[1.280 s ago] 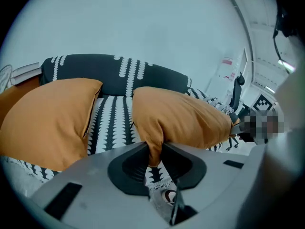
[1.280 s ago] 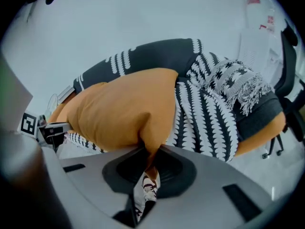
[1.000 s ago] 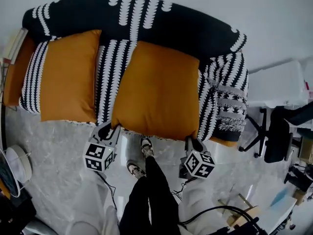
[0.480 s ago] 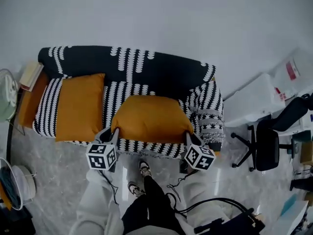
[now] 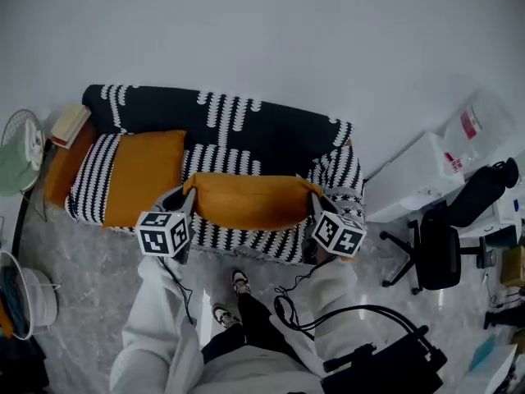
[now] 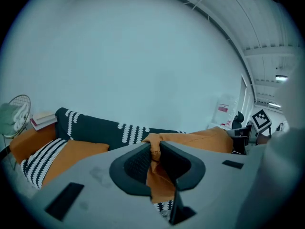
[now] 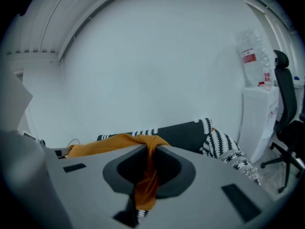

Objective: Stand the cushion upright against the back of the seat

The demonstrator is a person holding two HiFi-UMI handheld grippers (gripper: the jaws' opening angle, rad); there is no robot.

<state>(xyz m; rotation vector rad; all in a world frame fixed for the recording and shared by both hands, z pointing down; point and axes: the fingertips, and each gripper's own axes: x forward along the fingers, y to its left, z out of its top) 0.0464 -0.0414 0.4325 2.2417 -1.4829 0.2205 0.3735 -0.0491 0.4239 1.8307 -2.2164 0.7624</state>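
The left gripper and right gripper each have jaws clamped on a corner of the orange cushion, the left's having just been closing. The cushion hangs over the front edge of the sofa, short of its back.

Plain white wall behind. Sofa in black-and-white patterned cover sits against it. Grey marbled floor. Fan off sofa's left end; white unit and black office chair off right end. Ceiling strip light on.
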